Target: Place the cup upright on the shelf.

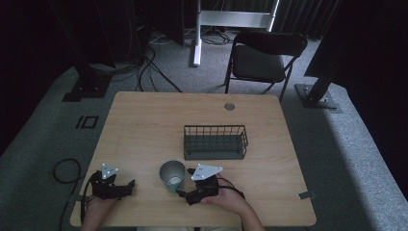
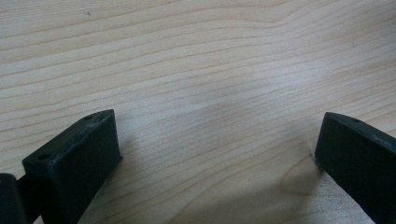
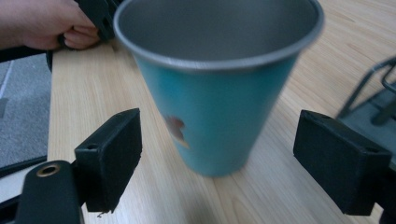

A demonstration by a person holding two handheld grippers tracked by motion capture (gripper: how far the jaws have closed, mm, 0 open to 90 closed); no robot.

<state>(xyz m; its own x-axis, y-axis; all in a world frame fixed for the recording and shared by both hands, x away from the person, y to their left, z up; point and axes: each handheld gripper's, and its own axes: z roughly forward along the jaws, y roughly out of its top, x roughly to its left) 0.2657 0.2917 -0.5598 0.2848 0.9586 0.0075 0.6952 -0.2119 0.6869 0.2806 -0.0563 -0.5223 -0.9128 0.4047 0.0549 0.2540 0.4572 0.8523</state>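
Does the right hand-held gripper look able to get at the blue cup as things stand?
Probably yes. The right hand-held gripper is open, its jaws either side of the upright blue cup, with nothing between them on the table.

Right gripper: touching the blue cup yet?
Apart. Right gripper view shows the cup between the right gripper's open jaws, bare table visible each side.

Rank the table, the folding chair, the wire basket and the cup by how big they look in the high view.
1. Table, the largest by far.
2. Folding chair, though it stands farther off, so it looks smaller than it is.
3. Wire basket.
4. Cup, the smallest.
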